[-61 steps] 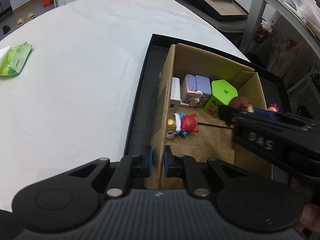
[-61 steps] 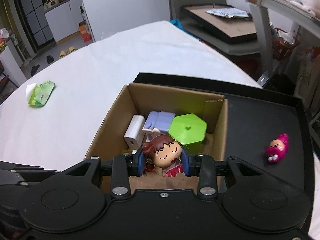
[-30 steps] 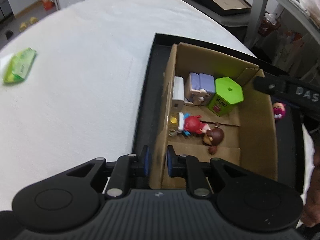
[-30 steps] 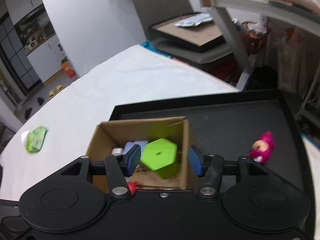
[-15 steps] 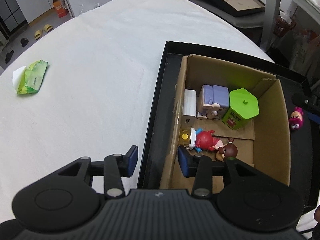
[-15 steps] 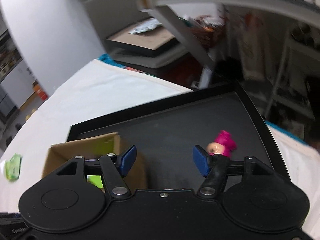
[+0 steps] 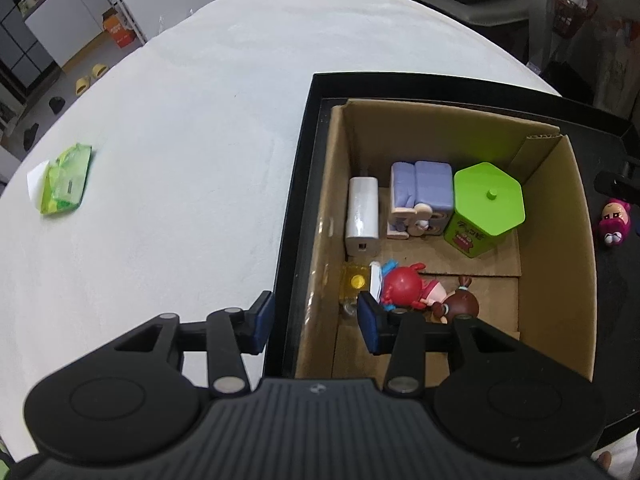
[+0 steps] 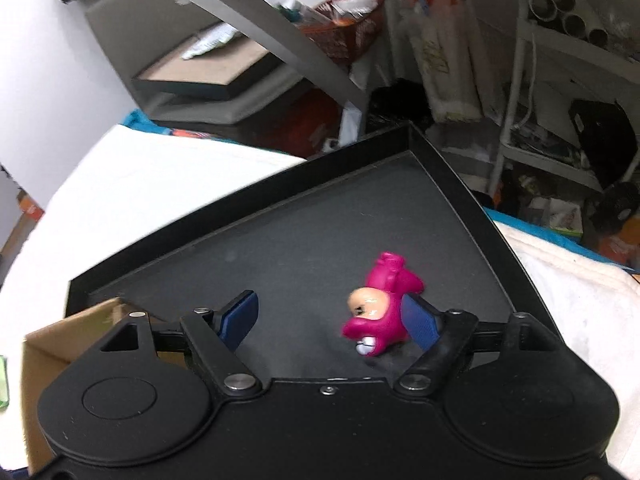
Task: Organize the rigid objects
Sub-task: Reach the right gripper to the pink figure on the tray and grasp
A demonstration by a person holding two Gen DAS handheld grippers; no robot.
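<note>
Black grippers (image 7: 316, 322) — blue pads (image 8: 240, 316), silver screws

My left cam looks steeply down into the cardboard box (image 7: 552, 240), my right sits low over the black tray (image 8: 280, 240); both catch the pink figure (image 8: 380, 312).

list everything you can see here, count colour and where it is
cardboard box: 1, brown, open, in the black tray
black tray: 1, black, on the white table
white table: 1, white, under the tray
green canister: 1, green, hexagonal lid, far right in the box
purple block toy: 1, purple, beside the canister
white charger: 1, white, by the box's left wall
red figure: 1, red, lying near the box's front
brown-haired figure: 1, brown hair, lying beside the red one
yellow item: 1, yellow, at the left wall
pink figure: 1, pink, on the tray outside the box
green packet: 1, green, far left on the table
left gripper: 1, black, blue pads, open astride the box wall
right gripper: 1, black, open around the pink figure
</note>
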